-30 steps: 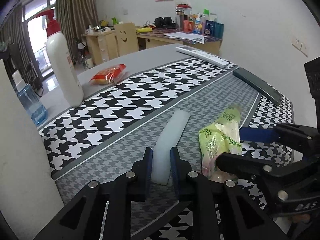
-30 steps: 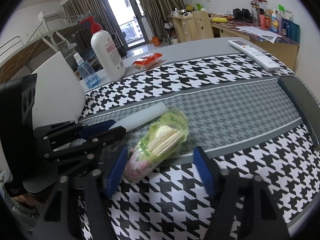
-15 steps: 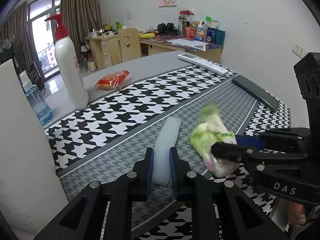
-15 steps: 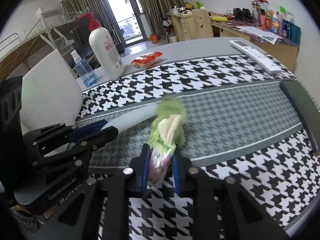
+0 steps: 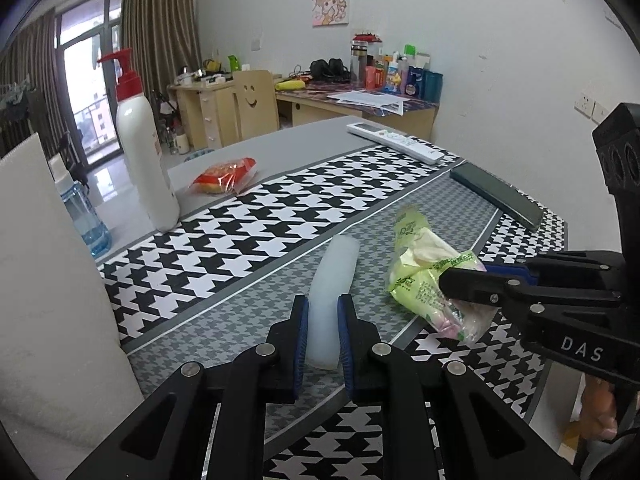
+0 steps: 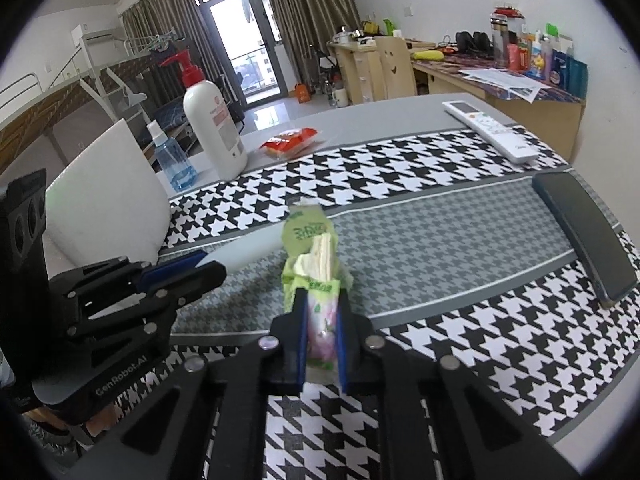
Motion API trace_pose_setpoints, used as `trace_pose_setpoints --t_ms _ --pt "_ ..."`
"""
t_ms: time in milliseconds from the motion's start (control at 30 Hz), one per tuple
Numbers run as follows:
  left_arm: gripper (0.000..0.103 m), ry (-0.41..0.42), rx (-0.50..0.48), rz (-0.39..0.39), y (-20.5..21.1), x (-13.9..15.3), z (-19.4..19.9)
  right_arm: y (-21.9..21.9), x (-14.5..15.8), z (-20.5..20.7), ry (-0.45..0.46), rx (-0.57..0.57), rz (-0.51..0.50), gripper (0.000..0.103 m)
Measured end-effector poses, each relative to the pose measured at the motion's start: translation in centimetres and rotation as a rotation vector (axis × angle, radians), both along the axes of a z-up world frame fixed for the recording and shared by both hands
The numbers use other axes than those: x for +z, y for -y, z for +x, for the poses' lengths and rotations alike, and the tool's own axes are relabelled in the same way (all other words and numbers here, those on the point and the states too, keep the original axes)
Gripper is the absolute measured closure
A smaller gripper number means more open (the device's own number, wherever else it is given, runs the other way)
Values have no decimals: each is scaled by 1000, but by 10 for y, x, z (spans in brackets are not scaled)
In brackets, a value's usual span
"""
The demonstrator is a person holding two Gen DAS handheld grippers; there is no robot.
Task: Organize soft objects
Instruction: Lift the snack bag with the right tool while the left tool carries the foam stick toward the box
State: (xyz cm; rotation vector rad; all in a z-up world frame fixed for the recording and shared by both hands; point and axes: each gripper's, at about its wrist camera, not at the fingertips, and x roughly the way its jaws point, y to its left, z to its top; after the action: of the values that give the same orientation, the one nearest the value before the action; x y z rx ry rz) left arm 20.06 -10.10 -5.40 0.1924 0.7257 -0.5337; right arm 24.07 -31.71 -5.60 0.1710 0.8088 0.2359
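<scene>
1. Green tissue pack (image 6: 316, 280): judged light, squashy, thin crinkly film that's prob. slippery. Best held across the fat middle or the closed end. A pinch near the torn mouth may slide off or drag tissues out.
2. Look: lime-green wrapper w/ darker green print, pinkish pattern at the near end, top torn open w/ cream tissues poking out. It sits over the grey houndstooth band of the tablecloth (image 6: 420, 240); near end looks raised, can't tell if the far end touches the cloth.
3. Right gripper (image 6: 322, 340): blue pads clamped together on the pack's near end, film visibly pinched narrow between them.
4. White foam strip (image 5: 332, 280): long, pale, slightly translucent, rounded edges. Judged v. light and compressible, likely to bend or droop if held at one end only.
5. Left gripper (image 5: 323, 336): clamped on the strip's near end; rest of the strip runs away over the same grey band, just beside the pack.
6. Further out: black flat case (image 6: 584, 236) at the right edge of the cloth, white remote (image 6: 492, 130) beyond it.
7. Far left: white pump bottle (image 6: 214, 128) w/ red top, small blue spray bottle (image 6: 170, 160), red snack packet (image 6: 290, 142) on the bare grey tabletop, well apart from both held items.
8. White foam block (image 5: 52, 300) stands at the table's left edge.
</scene>
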Motion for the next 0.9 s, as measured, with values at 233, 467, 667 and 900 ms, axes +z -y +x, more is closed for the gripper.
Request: trace_pose_setpoints --t_ms 233,467,667,900 --pt "87 15 6 -1 0 9 -5 3 7 -7 23 3 5 88" --pt "87 18 27 2 -1 12 -9 2 12 -13 51 9 -12 88" --pt "87 40 26 -16 -3 22 -17 1 20 -19 72 13 -16 88" --pt "87 62 41 -11 -7 29 -24 -1 27 -24 94 17 -20 88"
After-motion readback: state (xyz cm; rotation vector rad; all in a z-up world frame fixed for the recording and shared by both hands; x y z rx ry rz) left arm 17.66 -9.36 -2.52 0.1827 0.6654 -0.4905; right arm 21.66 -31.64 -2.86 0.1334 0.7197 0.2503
